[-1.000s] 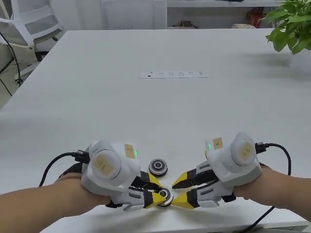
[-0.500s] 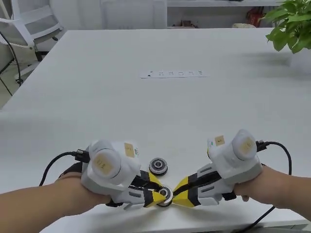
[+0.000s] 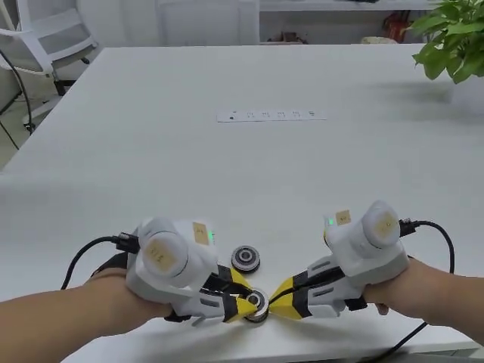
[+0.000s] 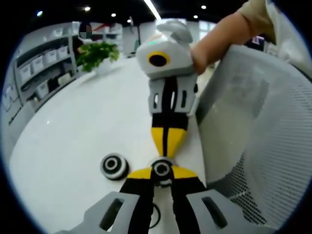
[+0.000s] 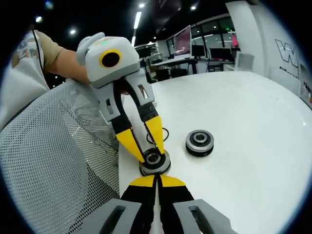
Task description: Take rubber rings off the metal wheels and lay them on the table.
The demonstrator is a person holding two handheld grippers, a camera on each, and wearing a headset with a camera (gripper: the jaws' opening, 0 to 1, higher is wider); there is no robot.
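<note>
Left tool (image 3: 246,305): narrow, clamped on a small metal wheel (image 3: 256,303) by its two flat faces, right at the near edge of the counter (image 3: 227,174).
Right tool (image 3: 278,301): jaws drawn together, tips touching the rim of that wheel from the opposite side. It may be nipping the rubber ring (image 5: 164,167), but I cannot tell whether rubber is between the tips.
Second wheel (image 3: 246,259): lies flat on the counter just beyond the clamped one, untouched and with its dark band on.
How it will handle: the wheel looks stiff, dense for its size and smooth, so it could twist in a light grip. The ring looks thin, soft and stretchy, seated in the rim groove.
Where to take hold: keep the wheel by its faces, pinch the ring at the exposed rim and peel outward.
Head view adds: both tools meeting nose to nose, with much bare counter beyond.
Gripper views add: a thin loose ring (image 5: 165,131) lying flat on the counter by the left tool, which that tool hides from above.
</note>
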